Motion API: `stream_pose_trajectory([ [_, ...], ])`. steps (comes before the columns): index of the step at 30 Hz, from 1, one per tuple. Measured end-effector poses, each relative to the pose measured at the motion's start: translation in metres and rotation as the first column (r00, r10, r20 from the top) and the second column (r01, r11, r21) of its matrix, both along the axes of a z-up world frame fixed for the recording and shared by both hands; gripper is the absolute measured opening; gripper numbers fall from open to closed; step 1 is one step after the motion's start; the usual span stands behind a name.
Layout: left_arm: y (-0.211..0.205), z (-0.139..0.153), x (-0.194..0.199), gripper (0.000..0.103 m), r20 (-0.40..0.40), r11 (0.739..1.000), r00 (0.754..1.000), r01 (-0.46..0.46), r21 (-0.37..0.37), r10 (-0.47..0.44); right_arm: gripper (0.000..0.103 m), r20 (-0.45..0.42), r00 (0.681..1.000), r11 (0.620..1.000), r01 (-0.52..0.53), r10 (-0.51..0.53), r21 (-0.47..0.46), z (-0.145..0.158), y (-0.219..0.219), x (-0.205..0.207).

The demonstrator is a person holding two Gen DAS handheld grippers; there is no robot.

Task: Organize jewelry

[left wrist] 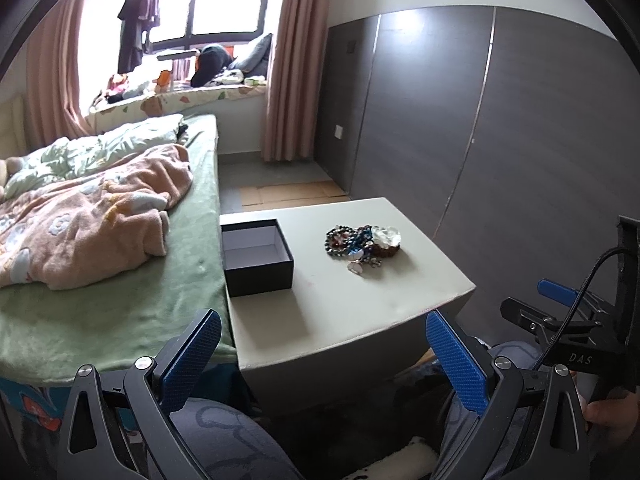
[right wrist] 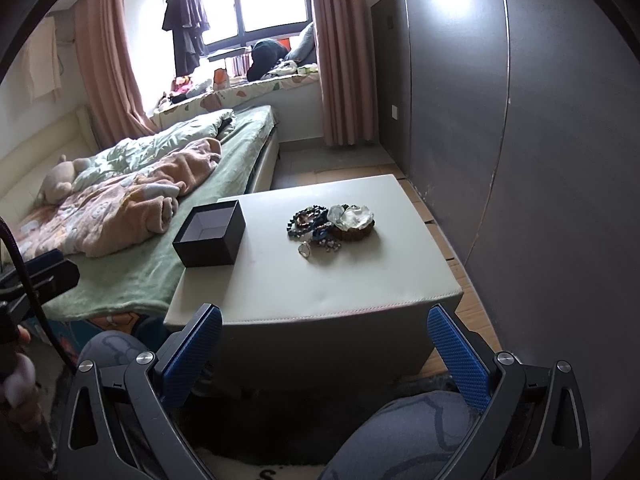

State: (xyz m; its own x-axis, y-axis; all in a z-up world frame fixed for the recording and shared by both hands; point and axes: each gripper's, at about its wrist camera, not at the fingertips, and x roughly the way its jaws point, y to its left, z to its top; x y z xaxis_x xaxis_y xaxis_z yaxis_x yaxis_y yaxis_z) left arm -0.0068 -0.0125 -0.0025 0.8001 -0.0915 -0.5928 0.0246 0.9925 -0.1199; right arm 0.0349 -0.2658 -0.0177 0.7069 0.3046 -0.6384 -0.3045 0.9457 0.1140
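Note:
A pile of beaded bracelets and jewelry [left wrist: 362, 244] lies on a pale cushioned stool [left wrist: 344, 312]. An open, empty black box [left wrist: 256, 256] stands at the stool's left side next to the bed. My left gripper [left wrist: 322, 332] is open and empty, held back from the stool's near edge. In the right wrist view the jewelry pile [right wrist: 330, 226] and black box [right wrist: 210, 236] sit on the stool [right wrist: 320, 292]. My right gripper [right wrist: 324, 328] is open and empty, below the stool's front edge. The right gripper's body also shows in the left wrist view [left wrist: 560, 320].
A bed [left wrist: 120, 300] with green sheet and pink blanket touches the stool's left side. A dark grey wardrobe wall [left wrist: 500, 140] runs along the right. My knees [right wrist: 400, 436] are below the grippers. The left gripper's body [right wrist: 36, 280] shows at the left edge.

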Motion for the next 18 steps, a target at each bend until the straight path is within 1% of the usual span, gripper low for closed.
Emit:
stream_pose_trajectory([
  [3, -0.003, -0.003, 0.002, 0.102, 0.002, 1.000, 1.000, 0.014, 0.005, -0.014, 0.103, -0.002, 1.000, 1.000, 0.008, -0.008, -0.010, -0.005, -0.001, 0.001],
  [7, -0.005, -0.005, 0.006, 0.102, -0.001, 1.000, 1.000, 0.002, 0.027, -0.002, 0.103, -0.017, 0.999, 0.999, 0.026, -0.027, -0.018, -0.012, -0.002, 0.004],
  [10, -0.004, -0.002, 0.004, 0.102, 0.017, 1.000, 1.000, -0.004, 0.015, 0.004, 0.103, -0.016, 1.000, 1.000, 0.021, -0.021, 0.005, -0.012, -0.004, 0.004],
  [16, -0.010, 0.002, 0.000, 0.102, 0.054, 0.999, 0.999, -0.007, 0.044, 0.004, 0.103, 0.005, 1.000, 1.000, 0.022, -0.022, -0.009, -0.010, -0.001, 0.001],
  [18, -0.009, 0.003, -0.001, 0.102, 0.060, 0.999, 0.998, -0.009, 0.036, 0.007, 0.103, 0.012, 1.000, 1.000, 0.020, -0.020, -0.010, -0.009, 0.000, -0.001],
])
